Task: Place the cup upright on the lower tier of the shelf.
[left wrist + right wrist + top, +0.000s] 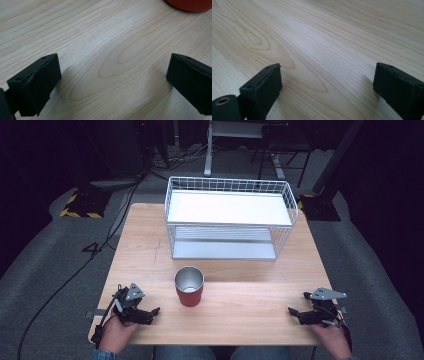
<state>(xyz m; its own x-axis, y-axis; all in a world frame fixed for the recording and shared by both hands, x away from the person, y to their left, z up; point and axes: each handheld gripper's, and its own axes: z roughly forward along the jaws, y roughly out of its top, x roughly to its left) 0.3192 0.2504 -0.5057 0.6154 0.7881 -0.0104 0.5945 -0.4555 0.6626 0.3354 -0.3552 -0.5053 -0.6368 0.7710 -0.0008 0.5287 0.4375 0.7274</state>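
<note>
A red cup (189, 285) with a shiny metal inside stands upright near the middle front of the wooden table (235, 305). Behind it sits a white wire rack (229, 216) with two shelves. My left gripper (152, 312) rests on the table at the front left, open, with bare wood between its jaws; in the left gripper view the gripper (113, 77) points toward the cup's red base (190, 5). My right gripper (295, 307) lies at the front right, also open and holding nothing; in the right gripper view that gripper (327, 83) has plain tabletop ahead of it.
The table's edges drop to a grey carpeted floor with cables (75, 270) on the left. A black-and-yellow striped foot (80, 210) stands at the far left, and desk legs (209, 155) stand behind the rack. Open wood lies between the cup and each gripper.
</note>
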